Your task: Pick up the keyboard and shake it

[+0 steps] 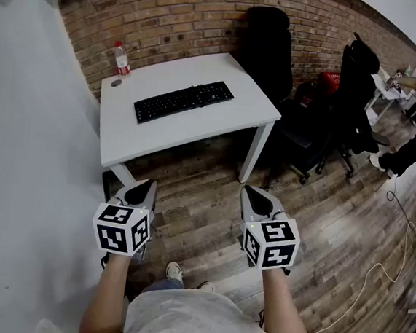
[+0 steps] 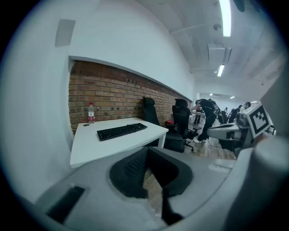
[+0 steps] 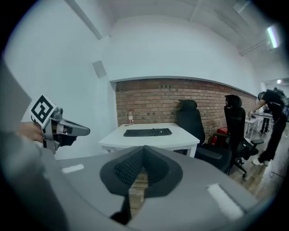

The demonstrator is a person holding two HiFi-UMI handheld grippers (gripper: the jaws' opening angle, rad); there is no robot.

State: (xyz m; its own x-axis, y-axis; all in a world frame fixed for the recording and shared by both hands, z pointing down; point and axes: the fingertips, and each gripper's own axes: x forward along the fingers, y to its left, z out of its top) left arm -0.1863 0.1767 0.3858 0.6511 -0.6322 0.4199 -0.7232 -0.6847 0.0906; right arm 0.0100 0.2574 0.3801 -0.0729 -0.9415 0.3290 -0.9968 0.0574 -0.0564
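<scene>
Flat black keyboard [image 1: 183, 101] lies on the smooth white rectangular bench [image 1: 126, 143] by the rough brick wall [image 1: 178, 20]. Left tool [image 1: 146, 186] and right tool [image 1: 249, 194] are both pinched closed on nothing, well short of the bench.

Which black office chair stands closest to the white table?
The chair by the brick wall, right beside the table; the other chair stands farther right.

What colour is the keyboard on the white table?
Black; the flat black keyboard shows best in the head view.

Black keyboard [image 1: 183, 102], flat — slightly askew, mid-table
</scene>
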